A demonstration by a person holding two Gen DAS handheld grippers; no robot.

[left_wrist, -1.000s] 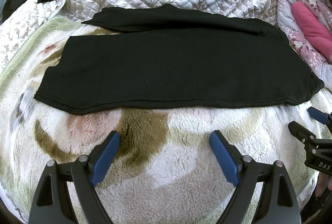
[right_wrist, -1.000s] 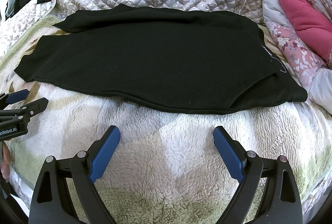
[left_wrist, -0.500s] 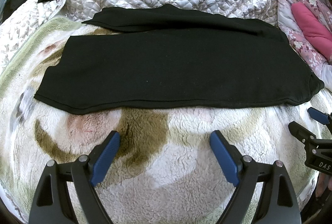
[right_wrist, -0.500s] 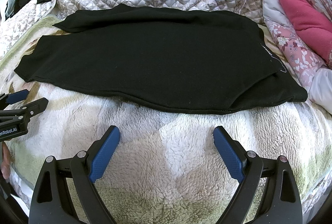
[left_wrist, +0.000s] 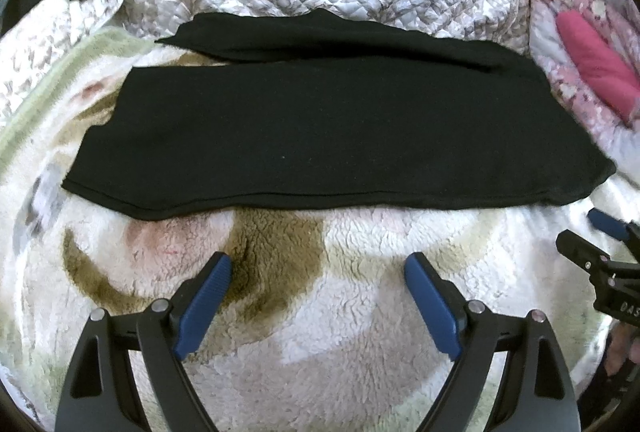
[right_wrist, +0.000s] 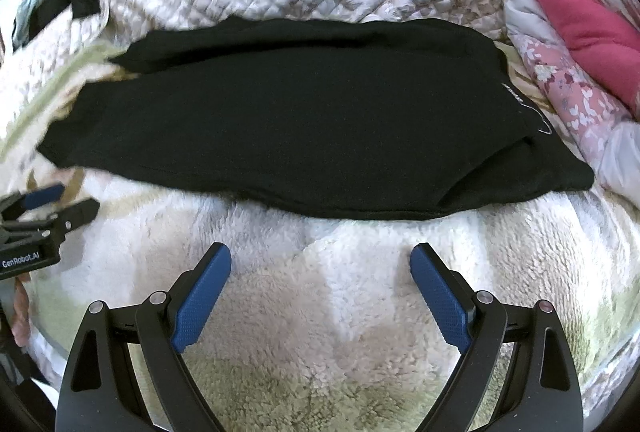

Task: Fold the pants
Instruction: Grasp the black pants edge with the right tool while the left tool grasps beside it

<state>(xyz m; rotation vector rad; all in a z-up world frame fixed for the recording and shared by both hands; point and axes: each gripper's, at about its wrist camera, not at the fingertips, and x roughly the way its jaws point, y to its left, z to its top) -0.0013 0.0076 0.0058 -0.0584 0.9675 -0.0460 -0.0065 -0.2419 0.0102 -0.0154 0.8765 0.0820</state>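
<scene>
Item: black pants (left_wrist: 332,136), flat on fleece blanket (left_wrist: 344,316), long axis 9-to-3, at 12 o'clock from my jaws. Left gripper (left_wrist: 318,272) wide open, empty. Right gripper (right_wrist: 320,264) same. I judge right nearer waistband (right_wrist: 524,104), left nearer hems.

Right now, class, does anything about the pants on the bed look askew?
Yes. The pants lie with one leg poking out behind the other, edges not lined up. Both tongs hang open, holding nothing.
</scene>
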